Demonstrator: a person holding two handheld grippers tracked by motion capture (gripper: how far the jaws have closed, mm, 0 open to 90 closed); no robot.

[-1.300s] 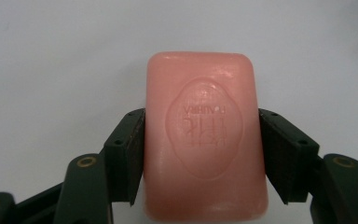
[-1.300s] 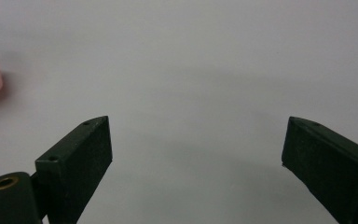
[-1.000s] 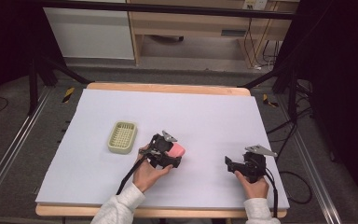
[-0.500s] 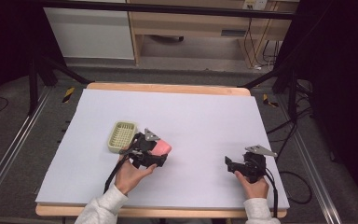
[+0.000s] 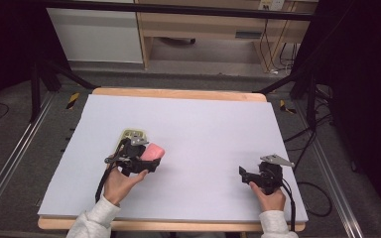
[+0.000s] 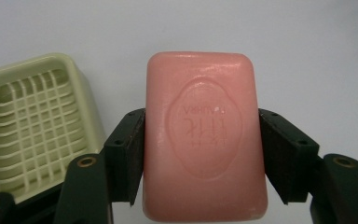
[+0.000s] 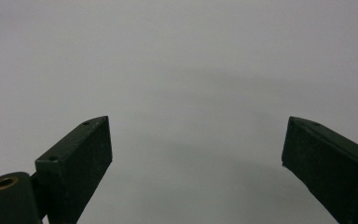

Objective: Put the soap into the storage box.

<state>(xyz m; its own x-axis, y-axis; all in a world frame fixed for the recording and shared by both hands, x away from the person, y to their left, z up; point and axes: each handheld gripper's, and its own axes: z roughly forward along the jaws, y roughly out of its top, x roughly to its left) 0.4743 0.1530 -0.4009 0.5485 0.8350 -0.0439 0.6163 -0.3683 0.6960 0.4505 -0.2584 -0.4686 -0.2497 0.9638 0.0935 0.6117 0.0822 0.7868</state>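
A pink bar of soap (image 6: 205,135) with an embossed oval stamp is clamped by its long sides in my left gripper (image 6: 201,116), which is shut on it. In the high view the soap (image 5: 153,151) hangs at the front left of the table, held by that gripper (image 5: 146,159). A pale green slatted soap dish (image 6: 32,126) lies just to the left of the soap and holds nothing. From above, the dish (image 5: 130,133) is mostly hidden behind the gripper. My right gripper (image 5: 243,173) rests low at the front right, and its jaws (image 7: 198,135) stand wide open over bare table.
The white tabletop (image 5: 208,124) sits on a wooden board. Metal rails (image 5: 10,163) run along both sides on the floor. Cables (image 5: 302,144) hang off the right side, and cabinets stand beyond the far edge.
My left gripper has carried the soap leftward and slightly away, up beside the soap dish. The right gripper has stayed put.
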